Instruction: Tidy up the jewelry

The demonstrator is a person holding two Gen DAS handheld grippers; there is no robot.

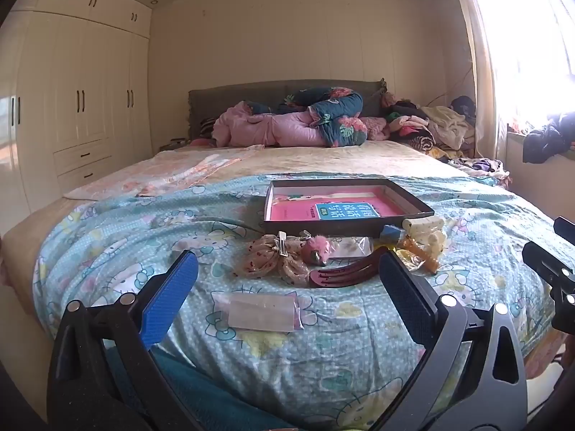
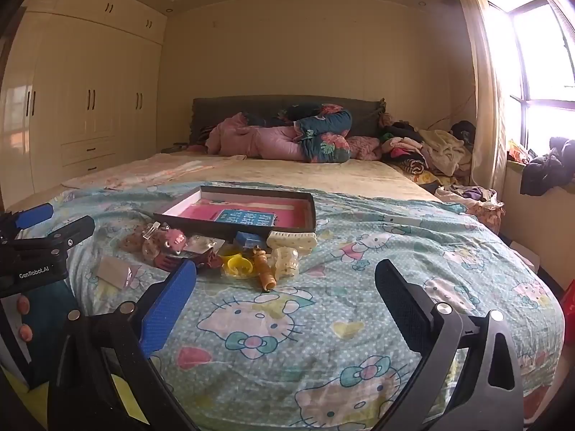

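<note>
I hold the left gripper [image 1: 287, 269] and right gripper [image 2: 285, 280] spread and empty above the bed [image 1: 107, 222]; hair accessories [image 1: 287, 258] lie heaped beside the open box [image 1: 345, 224], ready for sorting.

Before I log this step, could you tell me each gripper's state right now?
Left gripper: open, holding nothing.
Right gripper: open, holding nothing.
</note>
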